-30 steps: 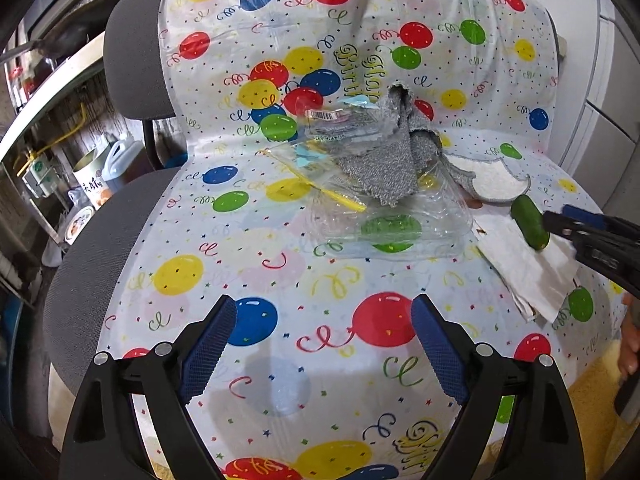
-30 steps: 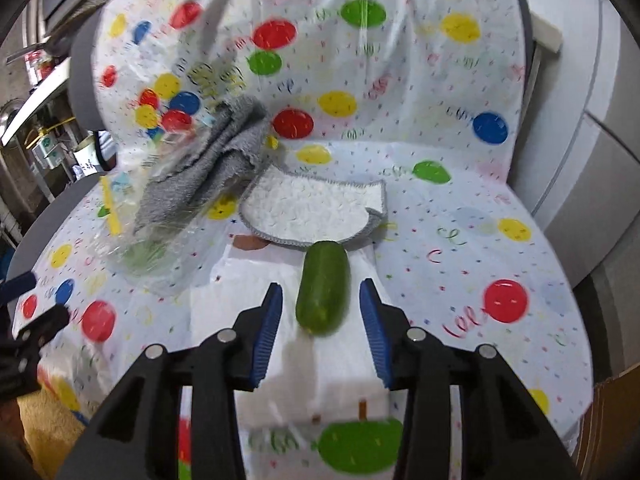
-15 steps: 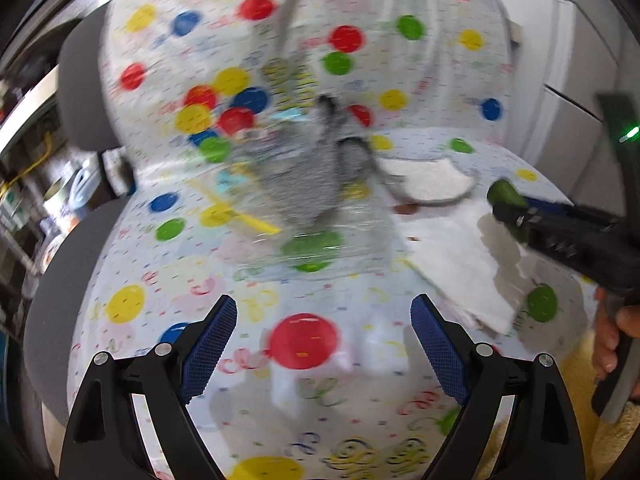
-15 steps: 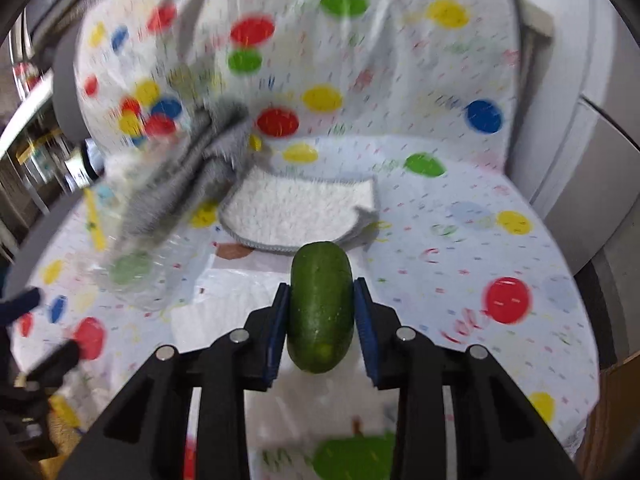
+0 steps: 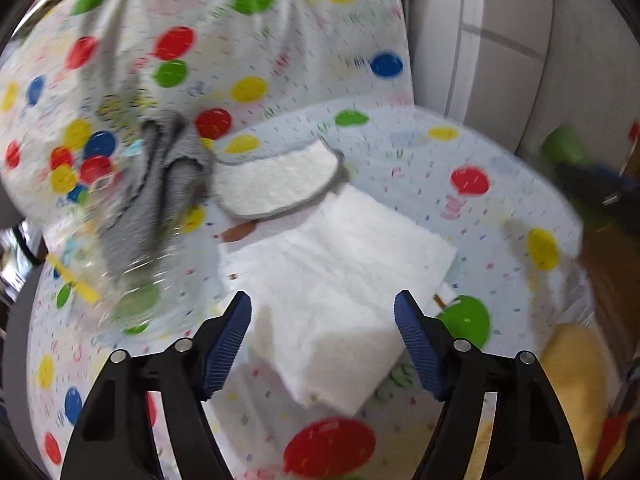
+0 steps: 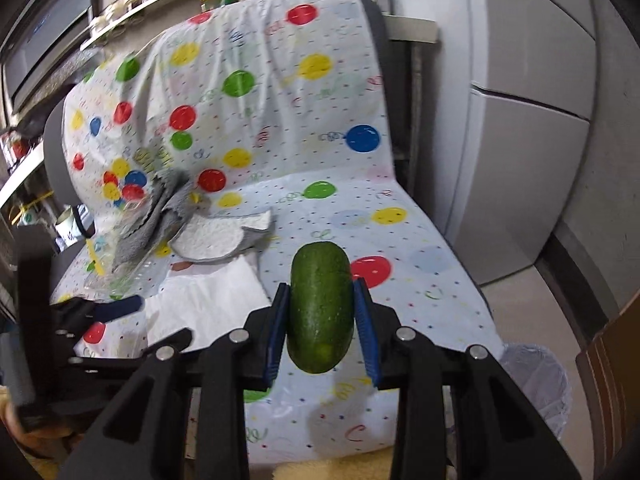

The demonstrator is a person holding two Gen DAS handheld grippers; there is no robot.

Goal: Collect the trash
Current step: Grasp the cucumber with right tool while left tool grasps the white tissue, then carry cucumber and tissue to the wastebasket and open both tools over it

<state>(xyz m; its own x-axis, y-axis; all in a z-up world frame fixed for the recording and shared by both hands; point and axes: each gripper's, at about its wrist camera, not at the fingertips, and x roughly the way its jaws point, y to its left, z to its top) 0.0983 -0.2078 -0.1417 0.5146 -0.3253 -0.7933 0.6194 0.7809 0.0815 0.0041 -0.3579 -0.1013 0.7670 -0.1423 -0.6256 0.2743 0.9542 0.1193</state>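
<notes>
My right gripper [image 6: 320, 320] is shut on a green cucumber [image 6: 320, 304] and holds it above the right part of the covered chair seat; the cucumber also shows blurred in the left wrist view [image 5: 564, 148]. My left gripper [image 5: 322, 332] is open and empty, just above a folded white paper napkin [image 5: 340, 280] on the seat. The napkin shows in the right wrist view [image 6: 204, 304] too. A clear plastic package [image 5: 116, 280] and a grey cloth [image 5: 160, 184] lie at the left of the seat.
A white pad with grey trim [image 5: 276, 184] lies behind the napkin. A bin lined with a clear bag [image 6: 536, 384] stands on the floor right of the chair. A grey cabinet [image 6: 520, 120] is at the right. Shelves [image 6: 24, 200] are at the left.
My right gripper closed on the cucumber and lifted it off the napkin, up and to the right. My left gripper swung right, from the plastic package to over the napkin.
</notes>
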